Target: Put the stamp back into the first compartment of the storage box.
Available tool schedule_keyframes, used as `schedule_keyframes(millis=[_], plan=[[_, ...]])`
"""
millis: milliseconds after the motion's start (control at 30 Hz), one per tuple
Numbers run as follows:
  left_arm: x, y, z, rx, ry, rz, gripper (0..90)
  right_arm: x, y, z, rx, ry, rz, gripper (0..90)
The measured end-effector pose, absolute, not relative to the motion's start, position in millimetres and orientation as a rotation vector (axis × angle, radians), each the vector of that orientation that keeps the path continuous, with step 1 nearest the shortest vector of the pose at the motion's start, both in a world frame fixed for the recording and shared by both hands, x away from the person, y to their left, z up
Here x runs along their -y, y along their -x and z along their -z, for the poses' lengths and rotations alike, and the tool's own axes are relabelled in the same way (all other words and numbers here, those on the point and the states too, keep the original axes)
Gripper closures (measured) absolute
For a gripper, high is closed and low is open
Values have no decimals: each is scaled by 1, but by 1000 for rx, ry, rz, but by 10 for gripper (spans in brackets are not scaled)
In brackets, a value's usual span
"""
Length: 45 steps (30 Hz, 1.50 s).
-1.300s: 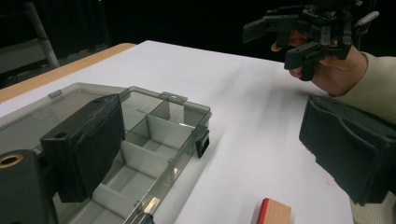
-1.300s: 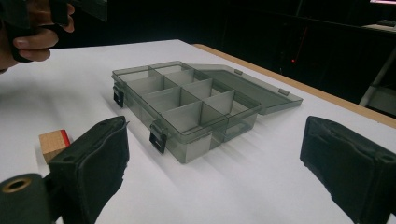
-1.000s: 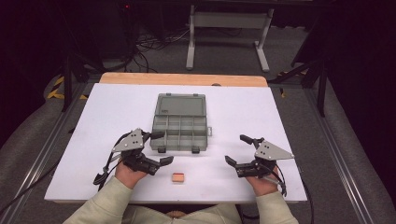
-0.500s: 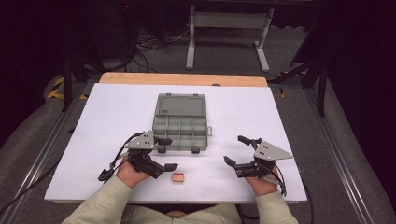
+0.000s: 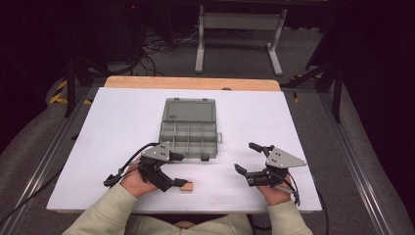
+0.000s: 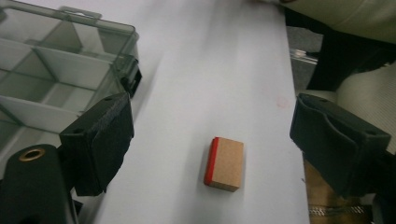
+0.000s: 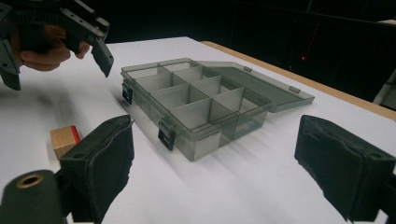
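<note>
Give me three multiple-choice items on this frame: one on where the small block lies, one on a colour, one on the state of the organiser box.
1. Where does the wooden block lie?
A. In a compartment of the box
B. On the white table, between the open jaws of the left gripper
C. Clamped in the right gripper

2. What colour is the stripe on one face of the block?
A. Red
B. Blue
C. Green

3. How is the organiser box?
A. Lid shut and latched
B. Lid open, compartments empty
C. Lid open, compartments full of screws

Answers: 1 B, the left gripper view shows the block flat on the table with a jaw on either side, neither touching. 2 A, the edge is plainly red. 3 B, the lid lies folded back and the compartments look bare.
</note>
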State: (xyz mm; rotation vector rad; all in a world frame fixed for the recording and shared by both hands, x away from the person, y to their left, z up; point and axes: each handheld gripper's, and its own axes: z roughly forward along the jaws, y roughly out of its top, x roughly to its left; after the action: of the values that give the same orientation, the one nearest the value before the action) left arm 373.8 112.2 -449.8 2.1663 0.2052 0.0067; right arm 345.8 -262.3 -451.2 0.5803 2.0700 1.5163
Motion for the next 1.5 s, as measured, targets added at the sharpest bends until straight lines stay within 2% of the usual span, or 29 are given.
schedule_keyframes(millis=[233, 567, 667, 1133, 1500], plan=[[-108, -376, 454, -182, -2236, 78, 176, 262, -346, 452, -2072, -574, -1517, 120], [-100, -374, 459, -174, -2330, 75, 204, 262, -347, 452, -2077, -575, -1517, 120], [-98, -374, 461, -167, -2336, 109, 215, 262, -347, 452, -2076, -574, -1519, 120], [-90, -373, 468, -127, -2406, 82, 311, 262, -346, 452, -2073, -568, -1514, 119], [-83, -371, 475, -103, -2478, 73, 434, 262, -346, 452, -2076, -572, -1510, 119]])
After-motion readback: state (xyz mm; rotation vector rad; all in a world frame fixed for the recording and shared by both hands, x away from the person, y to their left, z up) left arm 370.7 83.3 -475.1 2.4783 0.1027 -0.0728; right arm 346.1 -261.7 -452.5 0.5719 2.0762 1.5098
